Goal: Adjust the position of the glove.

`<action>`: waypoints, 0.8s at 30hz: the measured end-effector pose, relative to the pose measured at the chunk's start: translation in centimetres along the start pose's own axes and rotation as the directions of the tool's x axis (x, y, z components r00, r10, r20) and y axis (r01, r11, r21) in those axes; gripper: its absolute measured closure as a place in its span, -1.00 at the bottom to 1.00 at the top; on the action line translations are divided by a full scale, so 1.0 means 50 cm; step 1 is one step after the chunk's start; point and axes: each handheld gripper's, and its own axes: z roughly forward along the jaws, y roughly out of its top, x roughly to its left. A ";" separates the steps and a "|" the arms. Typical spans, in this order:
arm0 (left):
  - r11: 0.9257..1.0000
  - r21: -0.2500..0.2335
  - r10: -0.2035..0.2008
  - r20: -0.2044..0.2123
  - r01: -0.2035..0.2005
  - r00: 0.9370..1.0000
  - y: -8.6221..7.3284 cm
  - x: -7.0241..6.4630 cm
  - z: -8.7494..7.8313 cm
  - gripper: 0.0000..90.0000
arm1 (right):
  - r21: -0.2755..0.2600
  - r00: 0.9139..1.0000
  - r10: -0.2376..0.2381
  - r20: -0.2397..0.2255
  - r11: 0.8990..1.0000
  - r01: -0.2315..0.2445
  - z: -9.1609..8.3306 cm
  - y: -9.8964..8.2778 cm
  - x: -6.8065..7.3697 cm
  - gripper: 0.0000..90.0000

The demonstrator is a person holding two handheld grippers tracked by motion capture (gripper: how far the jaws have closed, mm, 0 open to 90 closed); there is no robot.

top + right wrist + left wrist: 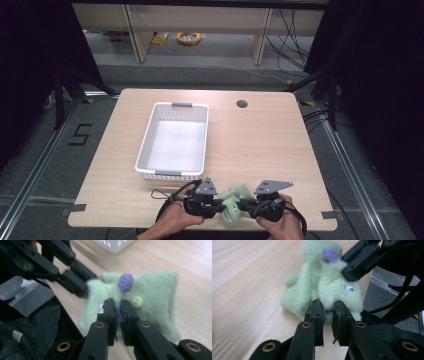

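Here, at the table's (260, 130) near edge, the left gripper (221, 203) and right gripper (239, 204) both pinch the green plush toy (233, 201).

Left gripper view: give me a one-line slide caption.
Left gripper jaws pinch the pale green plush toy at the table edge, right gripper clamping its top.

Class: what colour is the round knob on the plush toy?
Purple knob on the pale green plush toy; clearest in the right gripper view.
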 end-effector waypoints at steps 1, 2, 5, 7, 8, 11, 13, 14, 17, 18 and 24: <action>1.000 -0.006 -0.022 0.000 0.022 1.000 -0.001 0.002 0.002 0.76 | 0.008 1.000 0.007 0.008 1.000 -0.007 0.005 -0.004 -0.002 0.85; 1.000 0.003 -0.018 -0.005 0.018 1.000 -0.001 0.006 0.001 0.76 | 0.013 1.000 0.017 -0.011 1.000 -0.017 0.010 -0.008 -0.004 0.83; 1.000 -0.011 -0.024 -0.007 0.024 1.000 -0.001 0.014 -0.001 0.74 | 0.027 1.000 0.030 -0.006 0.999 -0.030 0.009 -0.010 -0.007 0.70; 0.999 -0.016 -0.040 -0.013 0.040 0.999 -0.002 0.013 -0.002 0.74 | 0.013 1.000 0.016 0.001 1.000 -0.016 0.000 -0.006 -0.012 0.59; 0.999 -0.016 -0.040 -0.012 0.039 0.999 -0.002 0.013 -0.002 0.74 | 0.010 1.000 0.022 -0.006 1.000 -0.022 -0.010 -0.001 -0.016 0.58; 1.000 -0.008 -0.020 -0.004 0.020 1.000 -0.001 0.015 -0.001 0.74 | 0.005 0.997 -0.022 0.077 1.000 0.022 -0.034 0.005 -0.035 0.55; 1.000 -0.006 -0.022 -0.007 0.022 1.000 -0.002 0.016 0.000 0.73 | 0.017 0.993 -0.028 0.111 1.000 0.026 -0.043 0.003 -0.056 0.55; 1.000 -0.007 -0.025 -0.005 0.025 1.000 -0.002 0.016 0.001 0.73 | 0.017 0.994 -0.009 0.110 1.000 0.007 -0.043 0.001 -0.062 0.56; 0.999 -0.011 -0.047 -0.003 0.047 0.999 -0.002 0.015 0.002 0.73 | 0.059 0.994 -0.006 0.106 0.998 0.000 -0.032 -0.005 -0.073 0.56; 1.000 -0.005 -0.027 -0.005 0.027 1.000 -0.002 0.018 0.000 0.73 | 0.071 0.995 -0.004 0.104 0.997 -0.004 -0.026 -0.006 -0.075 0.59; 0.999 -0.015 -0.045 -0.006 0.045 0.999 -0.001 0.014 0.000 0.74 | 0.118 0.998 -0.008 0.059 0.993 0.002 0.017 -0.004 -0.083 0.68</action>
